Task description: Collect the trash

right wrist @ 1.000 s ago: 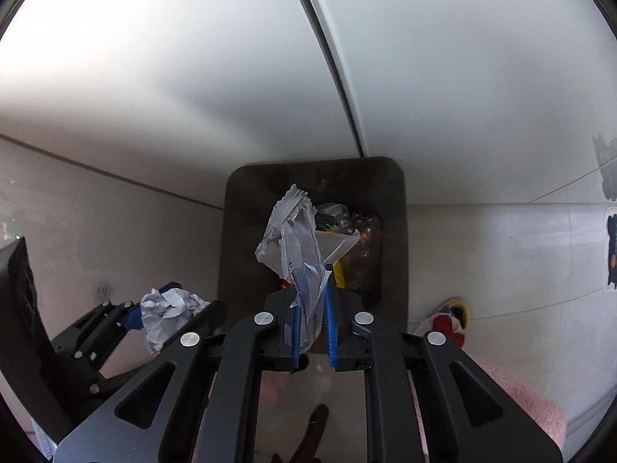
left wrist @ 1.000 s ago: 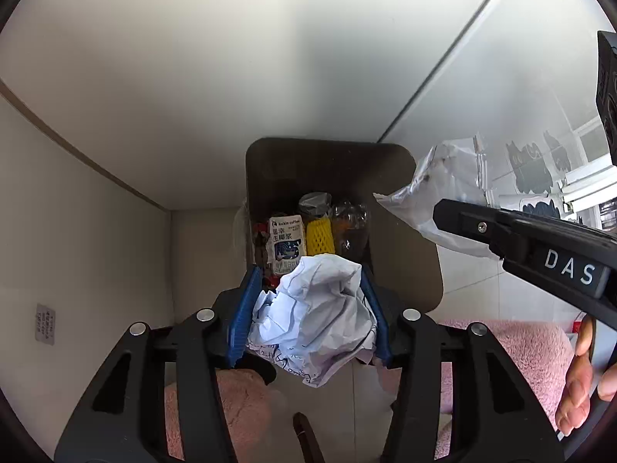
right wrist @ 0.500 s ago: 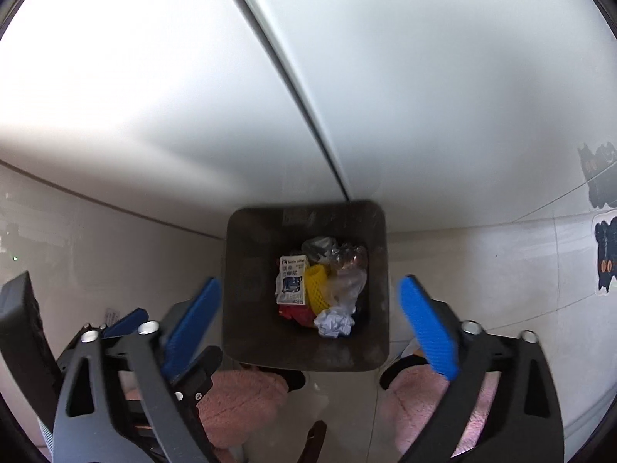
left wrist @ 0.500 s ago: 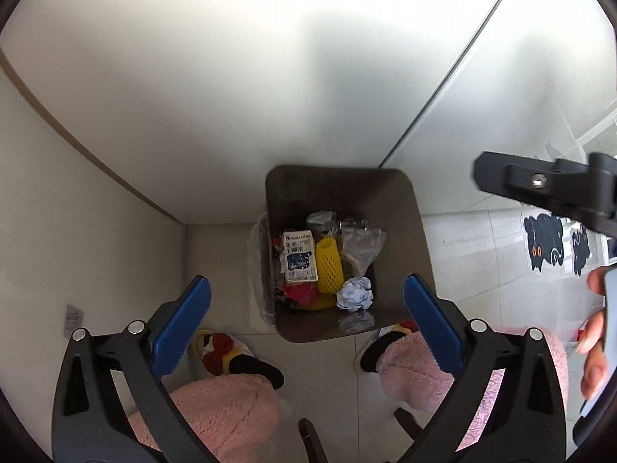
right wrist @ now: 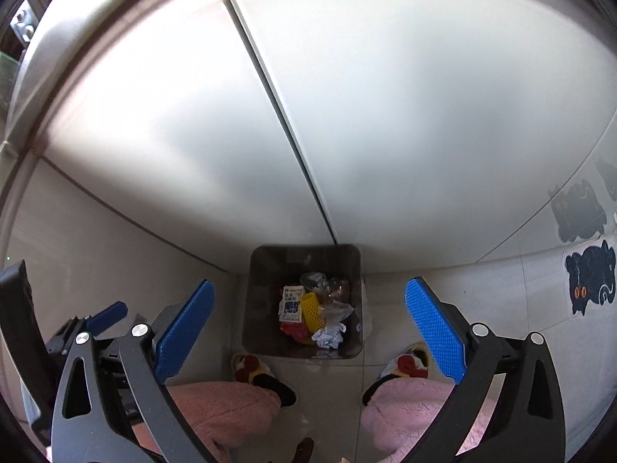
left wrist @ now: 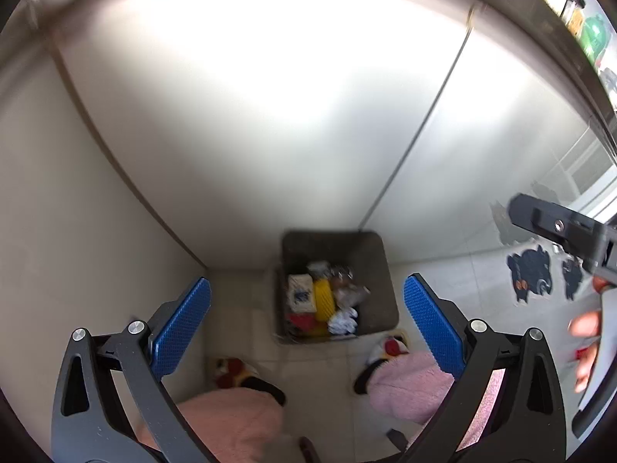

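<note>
A dark square trash bin [left wrist: 380,270] stands on the floor against a white cabinet; it also shows in the right wrist view [right wrist: 262,289]. Inside lie a crumpled white paper ball [left wrist: 343,322] [right wrist: 328,337], a milk carton [left wrist: 300,294] [right wrist: 291,305], a yellow foam net [left wrist: 323,299] [right wrist: 311,310] and clear plastic [right wrist: 327,287]. My left gripper [left wrist: 306,328] is open and empty, high above the bin. My right gripper [right wrist: 308,328] is open and empty, also high above it. The right gripper shows at the right edge of the left wrist view [left wrist: 559,227].
Two pink fluffy slippers with cartoon faces [right wrist: 246,393] [right wrist: 408,389] stand on the tiled floor just in front of the bin. Black cat stickers [right wrist: 588,277] mark the floor at the right. White cabinet doors [right wrist: 347,115] rise behind the bin.
Both grippers opened and let their crumpled paper fall into the bin. Both then rose higher, so the bin looks smaller.
</note>
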Available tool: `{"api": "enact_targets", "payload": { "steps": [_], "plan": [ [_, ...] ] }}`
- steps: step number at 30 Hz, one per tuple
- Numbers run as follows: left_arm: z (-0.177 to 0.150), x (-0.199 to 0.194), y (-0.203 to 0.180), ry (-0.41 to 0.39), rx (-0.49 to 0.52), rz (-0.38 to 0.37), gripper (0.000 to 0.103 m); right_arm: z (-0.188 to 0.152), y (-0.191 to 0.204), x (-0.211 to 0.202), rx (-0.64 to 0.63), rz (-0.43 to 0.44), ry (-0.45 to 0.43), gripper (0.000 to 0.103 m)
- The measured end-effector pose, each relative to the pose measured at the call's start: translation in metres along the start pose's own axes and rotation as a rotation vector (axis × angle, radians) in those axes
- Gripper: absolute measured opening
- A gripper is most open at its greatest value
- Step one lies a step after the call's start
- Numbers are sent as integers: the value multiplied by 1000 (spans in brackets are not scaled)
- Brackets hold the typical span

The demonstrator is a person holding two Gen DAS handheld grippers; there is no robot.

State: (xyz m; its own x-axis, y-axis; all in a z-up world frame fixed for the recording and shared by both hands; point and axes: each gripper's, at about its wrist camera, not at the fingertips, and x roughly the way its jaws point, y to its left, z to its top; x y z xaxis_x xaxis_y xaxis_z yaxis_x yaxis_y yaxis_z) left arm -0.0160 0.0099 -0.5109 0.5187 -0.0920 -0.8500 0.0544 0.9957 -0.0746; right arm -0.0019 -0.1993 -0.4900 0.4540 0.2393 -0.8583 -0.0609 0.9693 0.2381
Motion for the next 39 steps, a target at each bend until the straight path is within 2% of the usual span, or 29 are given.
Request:
{"api": "enact_targets", "payload": {
  "steps": [7,13,17,23,31,39],
  "plan": [
    [31,-91,-5,-155,-2,24,95,22,12,-86,-73,-72,-151,100],
    [75,-163,-9,-263,0,11,95,53,23,-157,-103,-111,-281,100],
    [102,-207,-15,-344,16,32,95,73,35,-201,-119,-110,-380,100],
    [133,-273,-21,-457,29,71,95,101,51,-262,-141,-157,-487,100],
    [161,-336,-31,-566,28,71,95,122,59,-312,-141,-163,-575,100],
    [160,-362,-38,-625,20,73,95,125,64,-343,-122,-150,-646,100]
  ]
}}
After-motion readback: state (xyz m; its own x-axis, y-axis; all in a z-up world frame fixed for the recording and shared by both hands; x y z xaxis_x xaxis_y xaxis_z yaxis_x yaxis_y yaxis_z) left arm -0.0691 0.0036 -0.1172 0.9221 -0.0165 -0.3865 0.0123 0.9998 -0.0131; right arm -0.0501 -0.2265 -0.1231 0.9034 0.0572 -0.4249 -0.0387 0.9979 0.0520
